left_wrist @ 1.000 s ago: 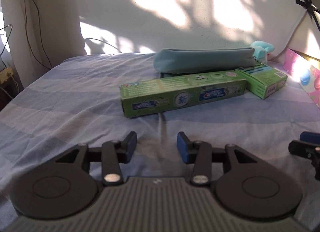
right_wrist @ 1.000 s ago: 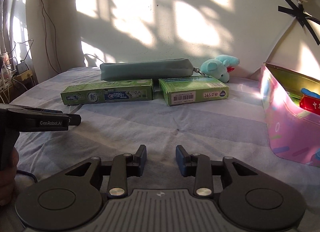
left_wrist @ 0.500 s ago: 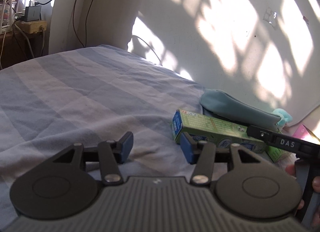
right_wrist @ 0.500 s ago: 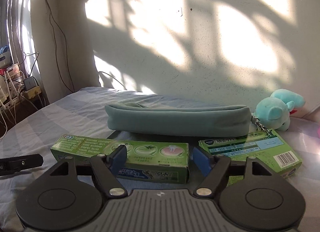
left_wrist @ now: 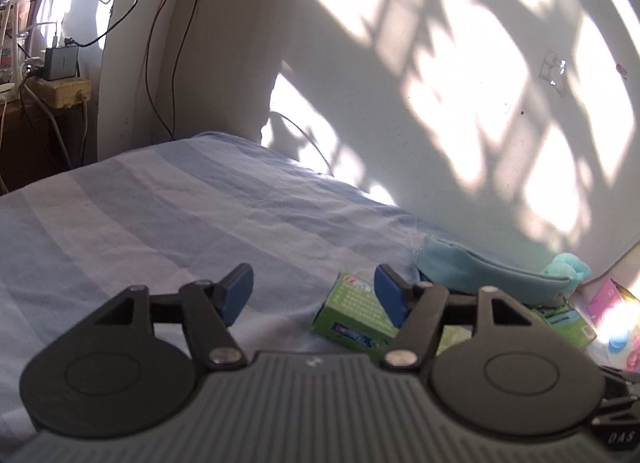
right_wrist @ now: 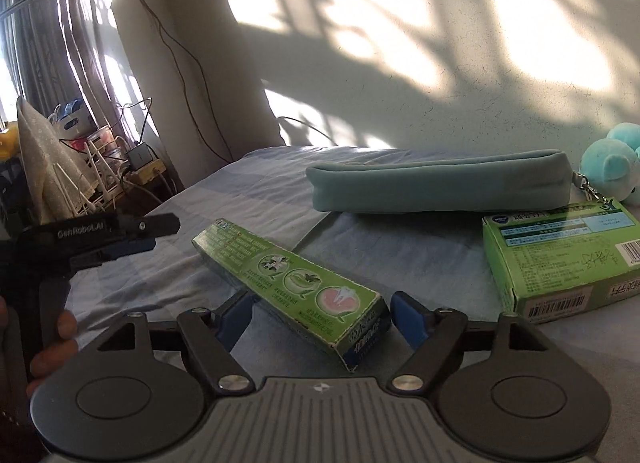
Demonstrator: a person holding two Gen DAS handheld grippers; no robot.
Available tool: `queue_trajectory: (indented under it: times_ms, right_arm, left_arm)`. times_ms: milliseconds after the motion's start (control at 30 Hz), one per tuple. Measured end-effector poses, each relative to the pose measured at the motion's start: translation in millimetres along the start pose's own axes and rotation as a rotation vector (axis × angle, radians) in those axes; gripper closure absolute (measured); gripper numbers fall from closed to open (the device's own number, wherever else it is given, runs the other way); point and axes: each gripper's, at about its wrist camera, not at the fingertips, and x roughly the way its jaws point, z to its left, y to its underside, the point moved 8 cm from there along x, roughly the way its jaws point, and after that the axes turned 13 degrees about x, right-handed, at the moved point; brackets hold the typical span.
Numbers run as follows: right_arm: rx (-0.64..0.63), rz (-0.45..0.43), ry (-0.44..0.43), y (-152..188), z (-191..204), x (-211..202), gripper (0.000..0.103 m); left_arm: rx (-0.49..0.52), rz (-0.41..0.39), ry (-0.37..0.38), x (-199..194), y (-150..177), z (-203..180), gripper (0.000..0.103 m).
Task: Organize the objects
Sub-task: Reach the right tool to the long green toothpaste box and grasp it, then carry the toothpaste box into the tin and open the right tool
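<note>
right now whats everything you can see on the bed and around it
toothpaste box: 1, green, on bed, near end between right hand-held gripper's open fingers
pencil pouch: 1, teal, on bed by wall
flat carton: 1, green, right of toothpaste box
plush toy: 1, turquoise, right of pouch
bag: 1, pink, far right
bedsheet: 1, blue striped
power strip: 1, yellowish, left of bed
left hand-held gripper: 1, black, blue pads, open
right hand-held gripper: 1, black, blue pads, open

Layout on bed
Toothpaste box (right_wrist: 296,287) front-left, carton (right_wrist: 560,259) right, pouch (right_wrist: 436,187) behind both, plush (right_wrist: 616,159) far right.
</note>
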Motion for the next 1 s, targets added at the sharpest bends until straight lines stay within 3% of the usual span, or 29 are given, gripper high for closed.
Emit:
queue_trajectory:
  times_ms: [67, 200, 267, 333, 367, 400, 500, 667, 833, 1000]
  right_arm:
    - [-0.073, -0.002, 0.053, 4.1, 4.2, 5.5, 0.015]
    - [-0.145, 0.082, 0.138, 10.5, 9.6, 30.3, 0.017]
    - [-0.187, 0.076, 0.154, 13.0, 13.8, 33.4, 0.021]
    - [-0.189, 0.061, 0.157, 13.8, 13.5, 31.7, 0.027]
    - [-0.18, 0.045, 0.166, 13.5, 11.4, 28.5, 0.037]
    - [-0.16, 0.035, 0.17, 13.3, 8.3, 25.5, 0.043]
    - [-0.123, 0.012, 0.188, 19.0, 5.4, 12.5, 0.044]
    - [-0.148, -0.075, 0.251, 41.7, 5.5, -40.1, 0.044]
    - [-0.123, -0.221, 0.357, 39.9, -20.6, -112.9, 0.044]
    - [-0.11, -0.353, 0.516, 18.4, -73.1, -178.4, 0.044]
  left_arm:
    - [0.018, 0.037, 0.016, 17.7, -7.0, 1.2, 0.026]
    - [0.027, 0.178, 0.105, 54.4, 6.1, -5.9, 0.028]
    - [-0.008, 0.168, 0.145, 54.5, 13.3, -7.2, 0.03]
    - [-0.06, 0.185, 0.255, 50.2, 19.3, -14.8, 0.042]
    - [-0.065, 0.187, 0.274, 47.2, 21.5, -19.4, 0.042]
    - [-0.026, 0.172, 0.246, 42.0, 22.2, -26.1, 0.042]
    - [0.049, 0.165, 0.222, 29.0, 24.0, -43.3, 0.042]
    - [0.031, 0.164, 0.282, -2.6, 27.4, -69.2, 0.044]
    - [0.133, 0.078, 0.384, -41.8, 5.0, -144.4, 0.043]
    - [0.241, 0.01, 0.516, -63.3, -29.5, -250.0, 0.043]
